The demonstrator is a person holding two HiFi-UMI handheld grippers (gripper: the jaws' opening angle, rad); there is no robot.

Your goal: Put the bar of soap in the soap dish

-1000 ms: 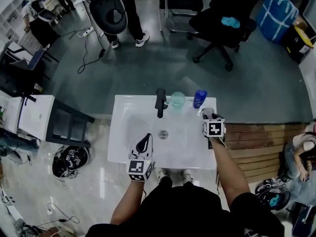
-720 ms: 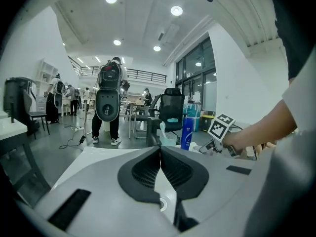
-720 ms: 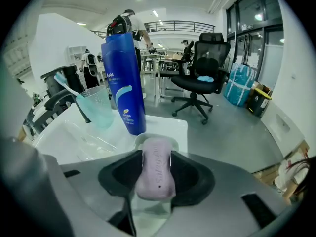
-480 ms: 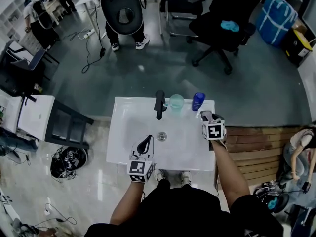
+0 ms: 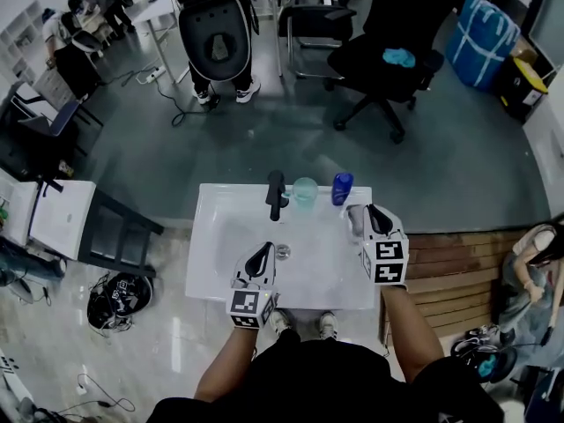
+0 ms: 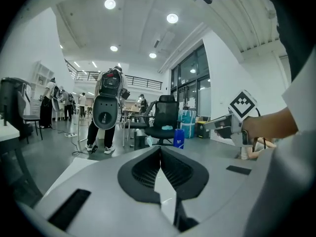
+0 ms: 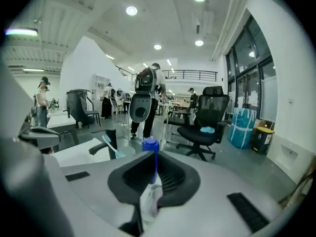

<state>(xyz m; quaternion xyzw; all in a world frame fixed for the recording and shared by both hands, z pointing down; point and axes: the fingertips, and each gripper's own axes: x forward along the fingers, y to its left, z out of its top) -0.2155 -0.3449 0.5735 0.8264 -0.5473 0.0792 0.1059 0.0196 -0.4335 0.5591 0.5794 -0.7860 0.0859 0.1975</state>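
Right fingers [image 7: 174,179], closing empty, hover above the pale soap [image 7: 151,202] just below.

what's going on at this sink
A person stands at a white sink with a gripper in each hand. The right gripper hangs over the sink's right edge, its jaws closing. A pale pinkish thing shows in their gap; whether it is gripped is unclear. The left gripper hovers shut and empty near the front edge.
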